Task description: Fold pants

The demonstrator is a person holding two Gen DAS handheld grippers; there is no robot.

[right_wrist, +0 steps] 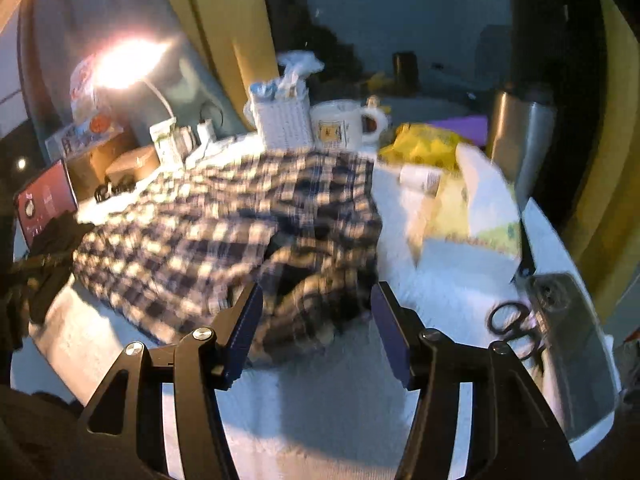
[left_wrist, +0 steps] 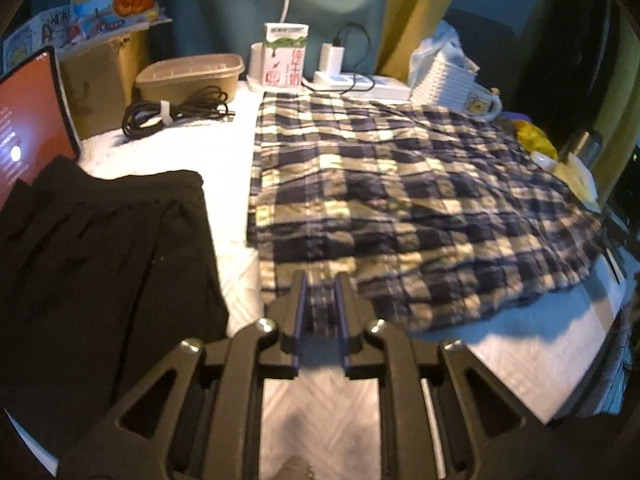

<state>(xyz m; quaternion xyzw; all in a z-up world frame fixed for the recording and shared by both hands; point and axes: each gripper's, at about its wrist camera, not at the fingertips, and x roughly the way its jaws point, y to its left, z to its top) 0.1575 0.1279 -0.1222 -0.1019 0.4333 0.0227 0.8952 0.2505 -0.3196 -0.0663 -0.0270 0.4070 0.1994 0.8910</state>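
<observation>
Left wrist view: plaid pants (left_wrist: 400,200) spread flat across white desk (left_wrist: 200,152), near corner pinched in left claw (left_wrist: 323,300), clamped tight. Right wrist view, blurred: right claw (right_wrist: 316,320) spread wide, hovering just over rumpled near edge, gripping nothing. Likely mid-fold, one corner secured. Next: closing right claw on matching corner, then lifting both together across. Black garment (left_wrist: 100,260) lying beside.

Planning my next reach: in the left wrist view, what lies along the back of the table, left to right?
Tablet → coiled black cable → brown tray → milk carton → white charger → mug.
</observation>
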